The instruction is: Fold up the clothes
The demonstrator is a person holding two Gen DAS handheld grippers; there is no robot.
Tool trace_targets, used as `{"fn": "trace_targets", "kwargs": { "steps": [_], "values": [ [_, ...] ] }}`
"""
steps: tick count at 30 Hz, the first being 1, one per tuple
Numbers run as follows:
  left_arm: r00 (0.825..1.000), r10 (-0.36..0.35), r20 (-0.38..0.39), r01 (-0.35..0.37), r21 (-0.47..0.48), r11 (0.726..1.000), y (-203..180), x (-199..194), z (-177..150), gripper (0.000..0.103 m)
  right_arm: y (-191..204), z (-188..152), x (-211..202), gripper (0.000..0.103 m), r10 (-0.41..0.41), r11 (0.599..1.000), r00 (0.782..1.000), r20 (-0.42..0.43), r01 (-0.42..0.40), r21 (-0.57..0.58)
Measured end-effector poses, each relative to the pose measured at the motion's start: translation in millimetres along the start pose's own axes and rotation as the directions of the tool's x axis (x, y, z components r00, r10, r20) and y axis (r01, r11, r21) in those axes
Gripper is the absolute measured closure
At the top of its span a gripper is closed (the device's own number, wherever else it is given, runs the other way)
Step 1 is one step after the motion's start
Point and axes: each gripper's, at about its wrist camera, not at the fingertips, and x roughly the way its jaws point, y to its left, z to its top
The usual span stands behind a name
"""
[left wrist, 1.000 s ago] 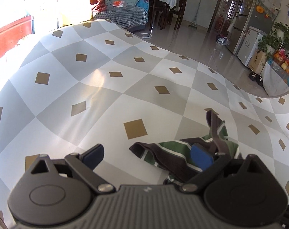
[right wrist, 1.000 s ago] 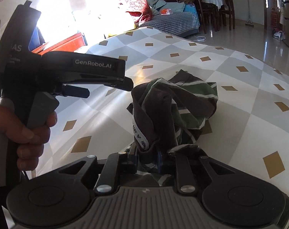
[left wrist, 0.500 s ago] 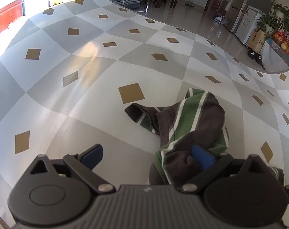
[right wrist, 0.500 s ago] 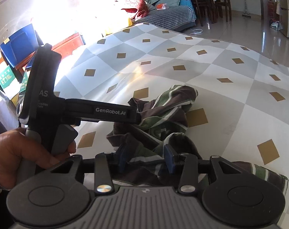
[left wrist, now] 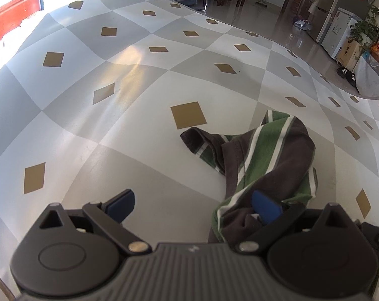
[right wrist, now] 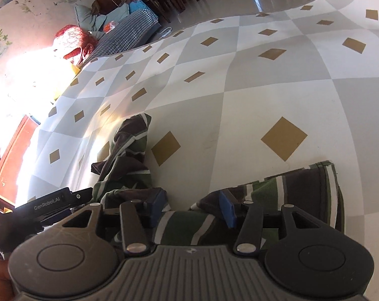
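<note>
Green-striped brown garment (left wrist: 267, 160) lies crumpled on the checked tablecloth (left wrist: 114, 100), the left gripper (left wrist: 193, 202) spread wide over its near edge, while the right gripper (right wrist: 193, 207), jaws just opening, straddles it unclamped.

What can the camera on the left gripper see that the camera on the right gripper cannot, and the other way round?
Only the left view shows the refrigerator and the potted plant at the far wall.

Only the right view shows the left gripper's body from outside, and the checked sofa.

Both show the striped garment crumpled on the diamond-patterned tablecloth. The right gripper has just been opening its jaws, cloth lying between them.
</note>
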Motion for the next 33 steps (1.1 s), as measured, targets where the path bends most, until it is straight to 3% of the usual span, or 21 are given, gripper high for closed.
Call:
{"fn": "trace_targets", "kwargs": {
  "steps": [6,11,22,33],
  "values": [
    [1.0,0.012,-0.026,-0.012,-0.02,1.0,3.2,7.5,-0.8,0.003,-3.7,-8.8,8.8,0.053,0.0,0.999,0.997,-0.076,0.003,0.042],
    [0.999,0.025,-0.033,-0.025,-0.013,1.0,5.2,10.2,-3.0,0.002,-5.7,-10.3,1.2,0.053,0.059,0.996,0.993,-0.101,-0.052,0.079],
    [0.997,0.067,-0.032,-0.067,-0.022,0.998,11.0,11.6,-11.2,0.001,32.8,-34.7,-26.2,0.053,0.186,0.977,0.961,-0.204,-0.203,-0.063],
    [0.999,0.047,-0.021,-0.048,-0.071,0.996,18.7,-6.2,-15.8,0.001,64.8,-70.4,-48.8,0.053,0.181,0.958,0.956,-0.231,-0.225,-0.18]
  ]
}}
